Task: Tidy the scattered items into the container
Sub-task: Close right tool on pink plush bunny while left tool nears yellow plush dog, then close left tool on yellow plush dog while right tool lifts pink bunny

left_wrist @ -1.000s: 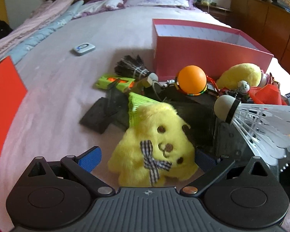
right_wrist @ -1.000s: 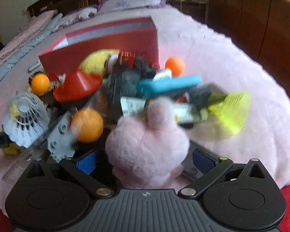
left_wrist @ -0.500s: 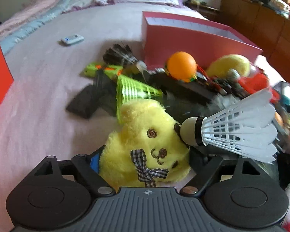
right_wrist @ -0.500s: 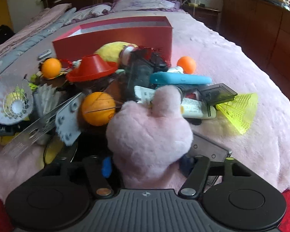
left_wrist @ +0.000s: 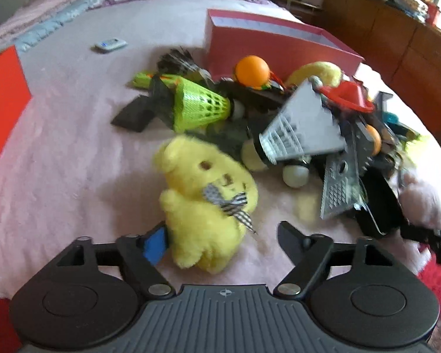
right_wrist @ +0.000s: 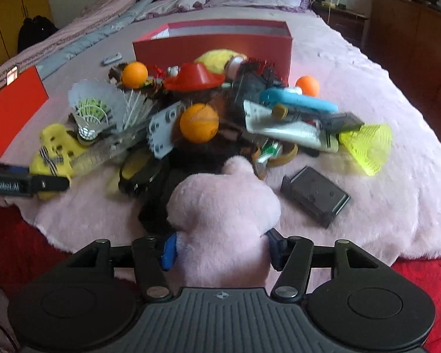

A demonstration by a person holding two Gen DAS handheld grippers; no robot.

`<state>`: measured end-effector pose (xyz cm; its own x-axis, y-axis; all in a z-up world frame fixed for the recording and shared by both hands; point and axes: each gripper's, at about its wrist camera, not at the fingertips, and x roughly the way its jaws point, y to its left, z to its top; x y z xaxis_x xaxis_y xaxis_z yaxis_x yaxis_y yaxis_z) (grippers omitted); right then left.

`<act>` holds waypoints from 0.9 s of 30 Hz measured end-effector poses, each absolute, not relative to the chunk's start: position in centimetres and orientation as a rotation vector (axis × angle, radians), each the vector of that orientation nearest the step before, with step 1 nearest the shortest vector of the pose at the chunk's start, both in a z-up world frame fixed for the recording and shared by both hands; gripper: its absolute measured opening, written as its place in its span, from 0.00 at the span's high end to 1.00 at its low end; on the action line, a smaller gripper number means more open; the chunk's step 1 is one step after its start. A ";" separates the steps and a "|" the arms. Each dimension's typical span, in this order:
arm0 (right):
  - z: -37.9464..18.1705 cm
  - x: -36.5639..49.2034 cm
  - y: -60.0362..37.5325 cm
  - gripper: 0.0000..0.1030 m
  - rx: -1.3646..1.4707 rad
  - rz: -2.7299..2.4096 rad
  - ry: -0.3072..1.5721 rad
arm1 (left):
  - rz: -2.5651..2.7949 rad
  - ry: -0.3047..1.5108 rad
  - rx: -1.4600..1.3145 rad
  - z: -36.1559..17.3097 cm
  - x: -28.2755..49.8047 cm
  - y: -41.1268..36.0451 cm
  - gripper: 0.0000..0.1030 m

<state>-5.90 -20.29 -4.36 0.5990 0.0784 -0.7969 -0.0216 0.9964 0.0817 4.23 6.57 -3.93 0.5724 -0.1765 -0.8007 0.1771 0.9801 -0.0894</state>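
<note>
A yellow plush bear with a checked bow lies on the pink blanket between the fingers of my left gripper. It leans on the left blue pad while the right finger stands clear of it, and the jaws are opening. My right gripper is shut on a pink plush toy, with both blue pads pressed into its sides. The red box stands open behind the pile and shows in the left wrist view too.
The pile holds a white shuttlecock, a green shuttlecock, orange balls, a red cone and a blue case. A black case and a yellow shuttlecock lie apart. The red lid stands at the left.
The right jaws closed onto the pink plush and drew it back from the pile. The left jaws narrowed around the yellow bear, then widened; the bear tipped left and the white shuttlecock dropped away.
</note>
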 end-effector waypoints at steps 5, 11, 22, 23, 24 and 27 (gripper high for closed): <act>-5.9 -5.8 -20.3 0.34 0.080 0.051 0.965 | -0.148 0.897 0.098 -3.8 4.8 5.7 0.05; -7.4 -5.7 -20.1 0.17 0.091 0.065 0.970 | -0.103 0.952 0.199 -6.6 6.7 5.1 0.04; -6.7 -6.3 -20.7 0.18 0.160 0.054 0.893 | -0.079 0.833 0.111 -5.0 4.3 6.7 0.00; -6.4 -6.4 -21.0 0.18 0.174 0.051 0.878 | -0.083 0.819 0.115 -4.5 3.9 6.6 0.00; -6.1 -6.5 -21.3 0.18 0.185 0.049 0.863 | -0.078 0.802 0.129 -4.1 3.7 6.5 0.00; -5.4 -6.8 -21.4 0.18 0.173 0.050 0.823 | -0.068 0.727 0.181 -3.0 2.8 5.7 0.00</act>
